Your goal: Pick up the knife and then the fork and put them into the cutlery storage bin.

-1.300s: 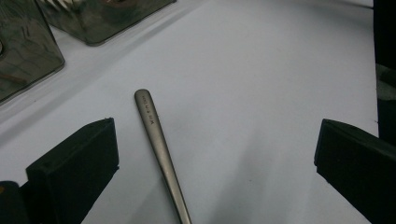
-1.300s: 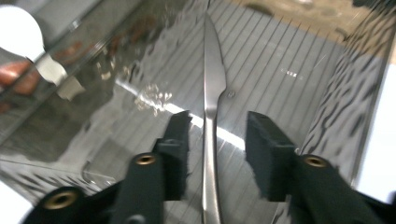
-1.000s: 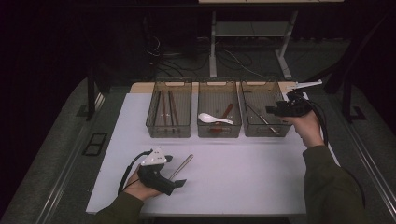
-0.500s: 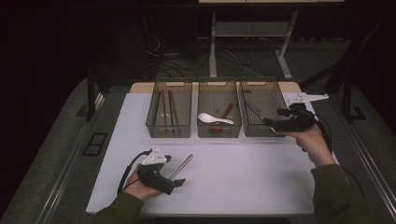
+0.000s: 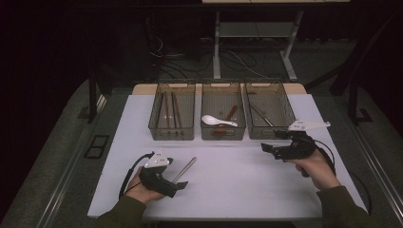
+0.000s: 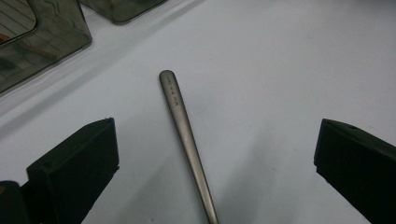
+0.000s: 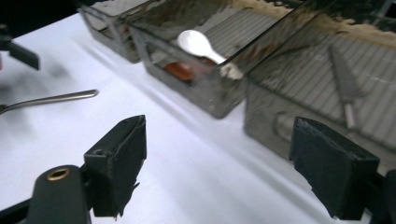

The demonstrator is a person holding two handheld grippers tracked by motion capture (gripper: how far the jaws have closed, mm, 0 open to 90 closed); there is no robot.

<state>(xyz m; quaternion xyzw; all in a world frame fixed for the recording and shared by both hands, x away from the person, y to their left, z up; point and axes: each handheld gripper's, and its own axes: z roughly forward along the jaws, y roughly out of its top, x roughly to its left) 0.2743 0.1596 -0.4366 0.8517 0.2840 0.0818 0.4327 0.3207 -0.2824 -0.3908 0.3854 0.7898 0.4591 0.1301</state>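
Note:
A metal utensil handle [image 5: 186,168] [image 6: 180,112] lies flat on the white table top [image 5: 228,190], at the front left. My left gripper [image 5: 177,178] [image 6: 215,140] rests on the table with its jaws wide open on either side of the handle, and the pads are clear of it. The utensil's other end is hidden under the gripper. My right gripper [image 5: 272,142] [image 7: 219,140] hovers just in front of the right tray [image 5: 285,107], pointing left. Its jaws have just been opening and nothing is between them.
Three dark see-through trays stand in a row at the back. The left tray [image 5: 172,135] holds chopsticks, the middle tray [image 5: 223,137] holds a white spoon [image 5: 217,120] [image 7: 198,44] and a reddish one, and the right tray holds a metal knife [image 7: 343,74].
My right hand has come down and toward the near side, from over the right tray to just in front of it, and its jaws have spread. The left hand has stayed put.

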